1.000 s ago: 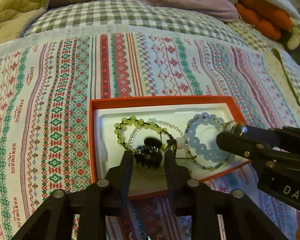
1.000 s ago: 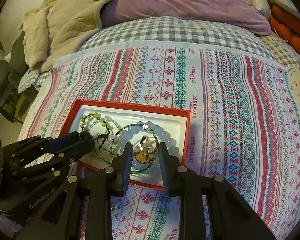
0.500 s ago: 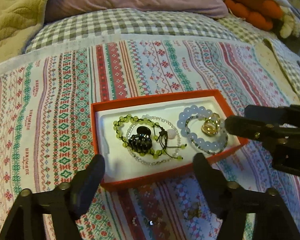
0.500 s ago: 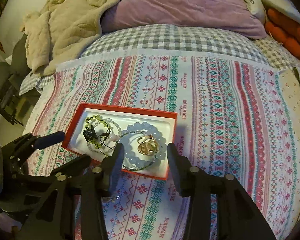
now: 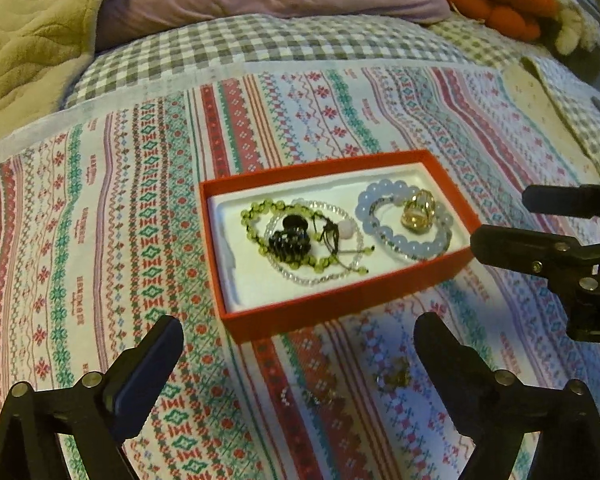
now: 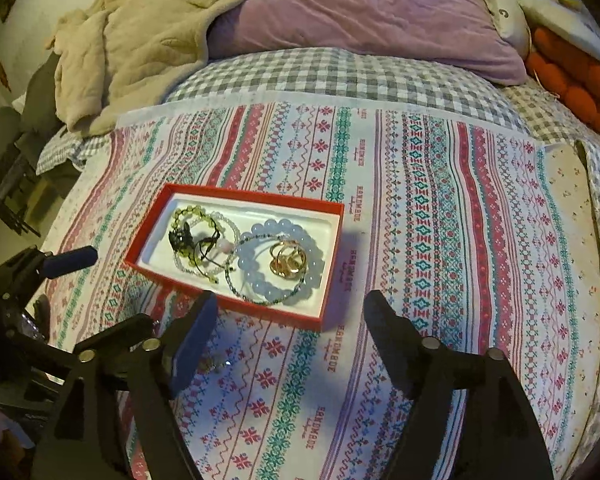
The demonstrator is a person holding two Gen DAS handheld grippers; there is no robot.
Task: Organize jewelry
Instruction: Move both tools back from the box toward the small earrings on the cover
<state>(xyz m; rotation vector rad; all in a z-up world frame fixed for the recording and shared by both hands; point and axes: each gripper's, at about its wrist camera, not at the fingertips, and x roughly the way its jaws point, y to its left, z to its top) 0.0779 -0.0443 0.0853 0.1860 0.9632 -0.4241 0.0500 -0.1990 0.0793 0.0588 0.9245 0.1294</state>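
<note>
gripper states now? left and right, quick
Left hand-held gripper: open, holding nothing.
Right hand-held gripper: open, holding nothing.

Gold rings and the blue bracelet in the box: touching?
Cannot tell. In the right wrist view the gold rings lie inside the blue bracelet loop in the red box, close to its beads, but no clear contact or gap shows.

A bed with a gray checked sheet [image 6: 340,76] carries a striped patterned cloth [image 6: 440,220]. On the cloth sits a red box [image 6: 332,216]; small jewelry pieces [image 5: 394,376] lie just near of it. A purple pillow [image 6: 372,8] lies far.
</note>
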